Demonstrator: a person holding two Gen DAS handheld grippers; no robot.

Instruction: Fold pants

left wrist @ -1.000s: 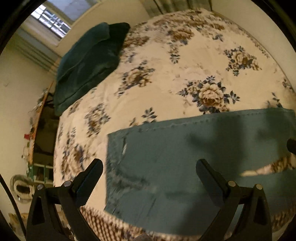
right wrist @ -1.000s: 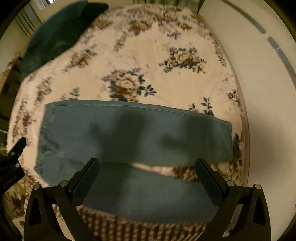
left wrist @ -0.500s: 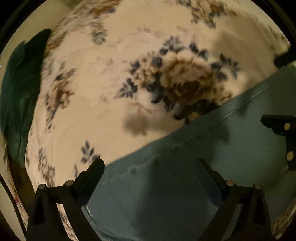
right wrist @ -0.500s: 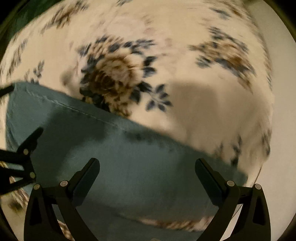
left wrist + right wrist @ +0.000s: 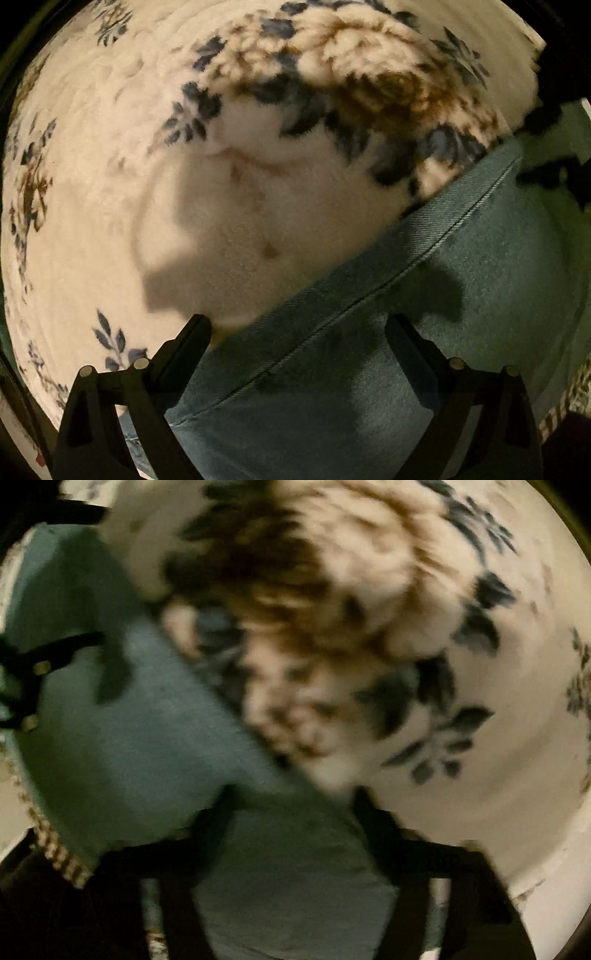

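Teal denim pants lie flat on a floral bedspread. In the left wrist view my left gripper is open, low over the pants' far seam edge, its left fingertip at the fabric's border. In the blurred right wrist view the pants fill the lower left; my right gripper is open, down at the pants' far edge, with denim between its fingers. The right gripper shows at the left wrist view's right edge, and the left gripper at the right wrist view's left edge.
The cream blanket with brown and blue flowers spreads beyond the pants. A checked hem of the bedding shows at the near edge, with dark space below it.
Both grippers have dropped from high above the bed and moved forward to the pants' far edge. The view has closed in, the pillow and wall have left sight. The jaws stay open.
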